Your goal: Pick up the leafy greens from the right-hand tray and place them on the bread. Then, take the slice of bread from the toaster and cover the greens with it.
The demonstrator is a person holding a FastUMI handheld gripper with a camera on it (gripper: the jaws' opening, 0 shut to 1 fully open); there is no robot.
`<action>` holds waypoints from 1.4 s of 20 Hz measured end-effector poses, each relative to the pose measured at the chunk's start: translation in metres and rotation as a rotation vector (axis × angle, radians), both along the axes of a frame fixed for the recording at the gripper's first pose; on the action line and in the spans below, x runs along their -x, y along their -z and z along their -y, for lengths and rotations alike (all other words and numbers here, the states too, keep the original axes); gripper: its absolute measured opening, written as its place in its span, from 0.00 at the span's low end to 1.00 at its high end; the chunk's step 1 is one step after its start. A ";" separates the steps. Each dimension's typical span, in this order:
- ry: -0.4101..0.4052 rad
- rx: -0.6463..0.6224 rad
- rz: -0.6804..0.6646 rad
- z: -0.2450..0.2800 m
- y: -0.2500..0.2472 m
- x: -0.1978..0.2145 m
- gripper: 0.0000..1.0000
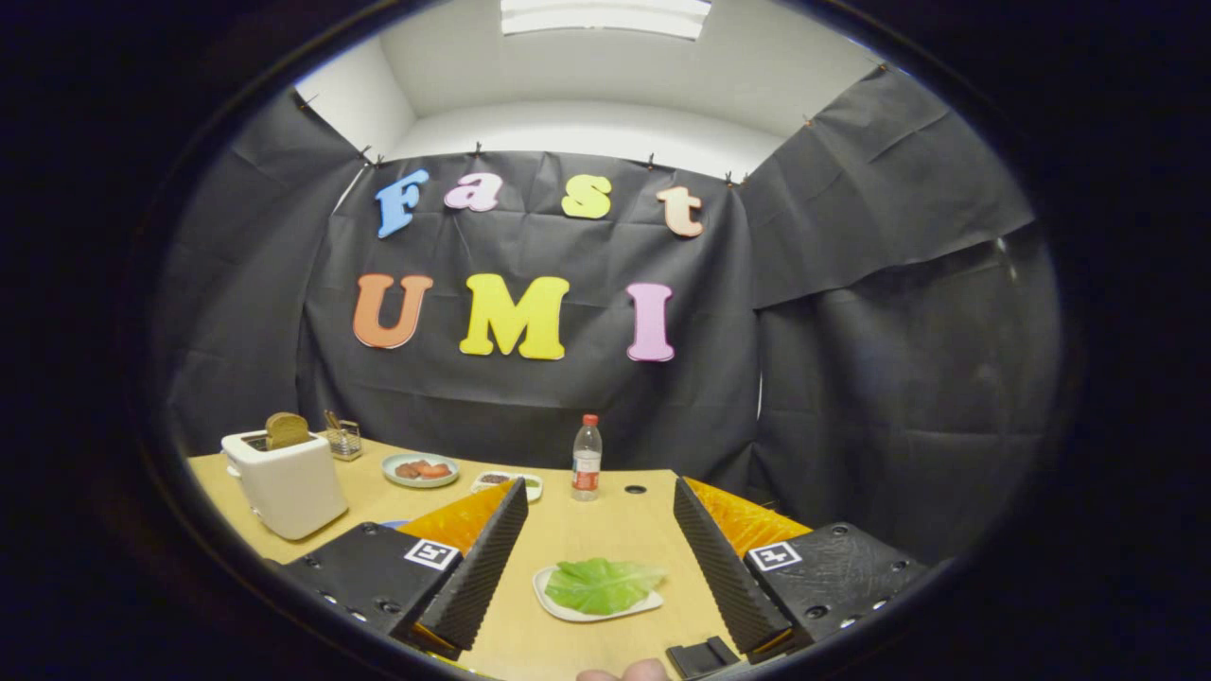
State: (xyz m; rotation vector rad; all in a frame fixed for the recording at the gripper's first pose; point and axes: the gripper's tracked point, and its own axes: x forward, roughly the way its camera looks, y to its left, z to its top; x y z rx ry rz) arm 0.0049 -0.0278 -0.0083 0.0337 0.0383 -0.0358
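Greens (602, 584) lie on their tray (553, 605), ungrasped, between my spread tool (598, 558) fingers.
Next I lower and pinch the leaf; target bread is probably behind my left finger.

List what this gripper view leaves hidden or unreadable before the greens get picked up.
- The gripper is open, fingers wide either side of the leafy greens on their tray.
- Base bread: a small tray sits partly behind the left finger; its contents are too small to tell.
- Toaster: the bread slice sticks up; its lower part is hidden in the slot.
- Plate: food too small to identify.
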 end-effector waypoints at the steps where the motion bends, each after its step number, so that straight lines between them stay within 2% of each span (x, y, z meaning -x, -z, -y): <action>1: 0.001 -0.006 -0.011 0.004 0.003 -0.002 0.95; 6: -0.015 -0.072 -0.098 0.018 0.031 -0.020 0.95; 11: 0.004 -0.193 -0.230 0.042 0.073 -0.052 0.95; 15: 0.001 -0.245 -0.320 0.051 0.103 -0.079 0.96; 22: -0.007 -0.515 -0.566 0.048 0.179 -0.117 0.96; 28: 0.024 -0.648 -0.620 0.041 0.213 -0.145 0.96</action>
